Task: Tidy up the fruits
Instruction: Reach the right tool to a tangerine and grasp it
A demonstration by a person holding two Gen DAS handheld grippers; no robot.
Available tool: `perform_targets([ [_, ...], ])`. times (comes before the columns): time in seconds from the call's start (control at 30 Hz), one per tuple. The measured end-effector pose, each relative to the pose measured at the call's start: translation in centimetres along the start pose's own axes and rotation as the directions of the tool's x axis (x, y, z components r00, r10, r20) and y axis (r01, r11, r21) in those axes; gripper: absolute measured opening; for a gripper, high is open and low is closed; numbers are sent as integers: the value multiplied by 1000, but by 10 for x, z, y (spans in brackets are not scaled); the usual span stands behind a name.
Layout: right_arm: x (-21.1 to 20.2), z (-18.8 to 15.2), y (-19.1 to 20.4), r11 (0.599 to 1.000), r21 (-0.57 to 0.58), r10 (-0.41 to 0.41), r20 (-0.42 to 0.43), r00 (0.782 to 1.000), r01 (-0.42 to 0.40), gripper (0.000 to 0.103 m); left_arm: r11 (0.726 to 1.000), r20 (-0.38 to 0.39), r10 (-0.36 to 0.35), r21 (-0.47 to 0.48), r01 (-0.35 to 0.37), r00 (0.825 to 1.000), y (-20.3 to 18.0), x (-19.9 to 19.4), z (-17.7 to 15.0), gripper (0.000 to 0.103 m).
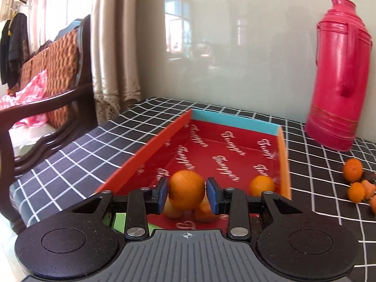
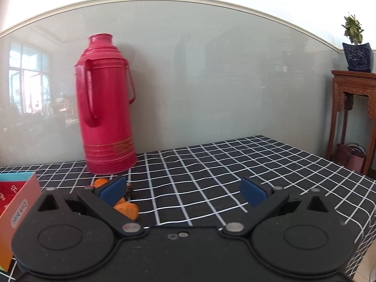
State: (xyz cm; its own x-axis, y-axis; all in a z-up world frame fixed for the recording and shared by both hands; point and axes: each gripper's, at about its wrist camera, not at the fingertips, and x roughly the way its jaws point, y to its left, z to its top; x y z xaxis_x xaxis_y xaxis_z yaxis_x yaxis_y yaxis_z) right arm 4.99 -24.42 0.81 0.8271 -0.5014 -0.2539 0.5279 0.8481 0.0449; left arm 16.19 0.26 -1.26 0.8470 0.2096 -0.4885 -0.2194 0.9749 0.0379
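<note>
Left tongs (image 1: 187,193) grip one orange (image 1: 186,189); three lie boxed (image 1: 150,150).

- A tall pink-red thermos flask (image 2: 107,104) with a side handle and gold bands near its base stands upright at the far edge of the table, against the wall.
- A black tablecloth with a white grid (image 2: 223,171) covers the table.
- A glossy pale grey wall panel (image 2: 211,70) rises behind the table.
- A dark wooden chair with an orange woven back (image 1: 54,75) stands to the left; a red-and-white checked cloth (image 1: 25,94) lies on it.
- Beige curtains (image 1: 110,47) hang beside the chair.
- A blue patterned plant pot (image 2: 357,56) sits on a carved wooden stand (image 2: 352,108) at the far right.
</note>
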Motion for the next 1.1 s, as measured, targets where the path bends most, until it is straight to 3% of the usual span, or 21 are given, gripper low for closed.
perform_targets([
  [0.03, 1, -1, 4, 1000, -6, 14, -4, 1000, -14, 97, 1000, -2, 2, -6, -2, 1000, 2, 0, 1, 40],
  [0.1, 4, -2, 10, 999, -11, 43, -16, 999, -44, 97, 1000, 1, -1, -27, 1, 1000, 9, -2, 1, 67],
  [0.3, 14, -4, 30, 989, -1, 150, -61, 987, -150, 97, 999, 84, -14, -37, 17, 996, 26, -17, 7, 72],
  [0.5, 29, -8, 51, 974, 11, 227, -131, 965, -228, 95, 998, 108, 2, -65, 5, 994, 53, -25, 11, 76],
  [0.7, 49, -13, 76, 960, 0, 274, -207, 939, -280, 81, 994, 124, 49, -106, -35, 991, 85, -27, 10, 78],
  [0.8, 62, -14, 86, 954, 10, 294, -253, 922, -301, 66, 989, 121, 83, -132, -67, 989, 99, -24, 9, 81],
  [0.9, 75, -17, 93, 953, 12, 292, -296, 909, -302, 60, 983, 100, 96, -163, -79, 990, 110, -17, 8, 82],
  [0.93, 80, -18, 95, 953, 13, 292, -308, 905, -303, 53, 982, 94, 99, -169, -83, 991, 113, -15, 8, 82],
  [1.0, 89, -17, 99, 957, 17, 281, -317, 906, -291, 46, 981, 88, 105, -173, -89, 991, 117, -12, 7, 82],
  [1.1, 102, -17, 103, 969, -15, 226, -335, 915, -245, 46, 980, 86, 110, -175, -93, 990, 121, -11, 6, 82],
])
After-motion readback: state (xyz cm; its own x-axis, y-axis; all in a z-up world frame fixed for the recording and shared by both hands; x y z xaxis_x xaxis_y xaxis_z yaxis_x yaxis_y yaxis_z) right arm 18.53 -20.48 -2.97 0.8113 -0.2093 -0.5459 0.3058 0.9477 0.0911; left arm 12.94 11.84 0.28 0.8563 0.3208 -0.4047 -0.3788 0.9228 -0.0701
